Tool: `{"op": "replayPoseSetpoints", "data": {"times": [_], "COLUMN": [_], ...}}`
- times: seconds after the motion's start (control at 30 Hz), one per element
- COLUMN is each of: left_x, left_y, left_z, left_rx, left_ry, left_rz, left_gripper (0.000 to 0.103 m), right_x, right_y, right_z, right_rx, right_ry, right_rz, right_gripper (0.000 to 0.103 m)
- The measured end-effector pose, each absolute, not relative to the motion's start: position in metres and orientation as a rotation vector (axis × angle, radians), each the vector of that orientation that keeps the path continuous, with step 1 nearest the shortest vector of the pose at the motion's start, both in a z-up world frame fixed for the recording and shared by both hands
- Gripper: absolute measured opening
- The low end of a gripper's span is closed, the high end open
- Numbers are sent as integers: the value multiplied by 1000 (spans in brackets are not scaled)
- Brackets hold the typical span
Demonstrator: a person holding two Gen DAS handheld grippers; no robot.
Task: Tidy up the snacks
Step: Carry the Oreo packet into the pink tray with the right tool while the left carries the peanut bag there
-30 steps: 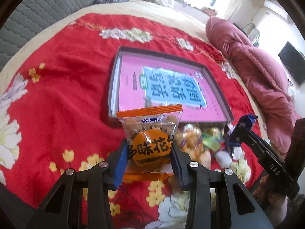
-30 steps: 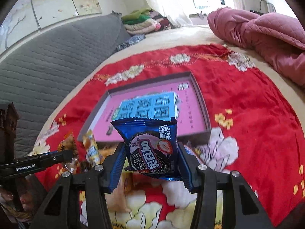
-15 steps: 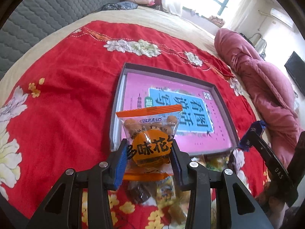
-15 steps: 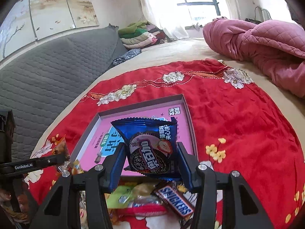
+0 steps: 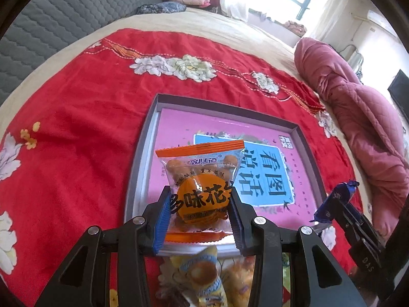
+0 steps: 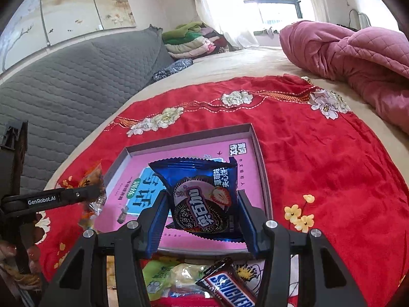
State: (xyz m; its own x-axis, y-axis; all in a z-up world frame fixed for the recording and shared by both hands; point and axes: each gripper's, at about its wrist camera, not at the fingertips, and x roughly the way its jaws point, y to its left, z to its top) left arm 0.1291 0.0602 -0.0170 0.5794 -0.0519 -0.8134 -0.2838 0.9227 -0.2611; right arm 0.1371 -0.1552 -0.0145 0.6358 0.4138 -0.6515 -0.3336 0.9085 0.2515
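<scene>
My left gripper [image 5: 199, 204] is shut on an orange peanut snack packet [image 5: 202, 179], held above the near edge of a shallow grey box [image 5: 153, 107] with a pink and blue printed bottom. My right gripper [image 6: 203, 211] is shut on a blue strawberry cookie packet [image 6: 204, 194], held above the same box [image 6: 255, 138]. The right gripper with its blue packet also shows at the right of the left wrist view [image 5: 340, 202]. The left gripper with its orange packet shows at the left of the right wrist view [image 6: 89, 192].
The box lies on a red flowered cloth [image 5: 76, 117] on a bed. Loose snacks lie below the grippers, including a Snickers bar [image 6: 227, 286] and a green packet [image 6: 156, 276]. A pink quilt [image 6: 358, 56] lies at the right, a grey headboard [image 6: 64, 81] at the left.
Both grippers have risen and moved forward from the snack pile, carrying their packets over the near part of the box.
</scene>
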Motion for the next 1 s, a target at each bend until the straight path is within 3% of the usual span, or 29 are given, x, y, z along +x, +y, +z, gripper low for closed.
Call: {"op": "replayPoseSetpoints", "data": {"times": [0.53, 1.0], "left_x": [142, 143], "left_y": [59, 59], "left_z": [-46, -53], "left_rx": [-383, -384], "left_ry": [1022, 1053], "left_rz": [151, 148], "left_gripper": [43, 44], "right_x": [159, 157], "right_y": [-155, -151], "right_z": [-52, -54], "right_rx": [85, 45], "right_ry": [929, 930], "right_rz": [359, 349], "right_gripper": [53, 53]}}
